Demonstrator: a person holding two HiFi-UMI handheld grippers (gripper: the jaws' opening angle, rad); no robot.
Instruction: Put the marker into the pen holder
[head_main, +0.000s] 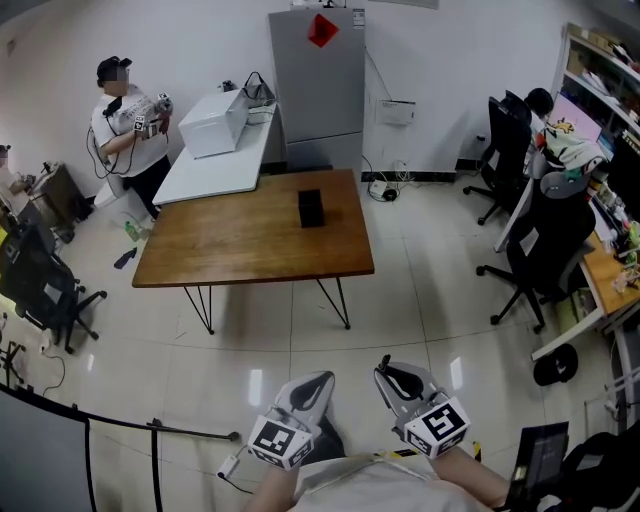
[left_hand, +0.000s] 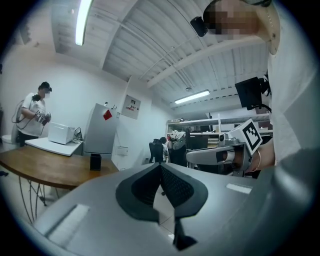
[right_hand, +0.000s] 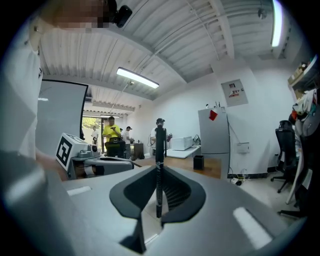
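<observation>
The black pen holder (head_main: 311, 208) stands upright on the wooden table (head_main: 230, 245), right of its middle, far ahead of both grippers. It also shows small in the left gripper view as the pen holder (left_hand: 95, 162) and in the right gripper view as the pen holder (right_hand: 198, 162). My right gripper (head_main: 400, 385) (right_hand: 159, 172) is shut on a black marker (right_hand: 160, 150), which stands upright between the pads. My left gripper (head_main: 305, 395) (left_hand: 161, 170) has its pads together with nothing in them. Both grippers hover over the tiled floor, close to my body.
A white table (head_main: 215, 165) with a white box (head_main: 213, 122) adjoins the wooden one at the back, beside a grey cabinet (head_main: 318, 85). A person (head_main: 125, 125) stands at the far left. Office chairs (head_main: 545, 245) and desks line the right side; a black chair (head_main: 40, 285) stands left.
</observation>
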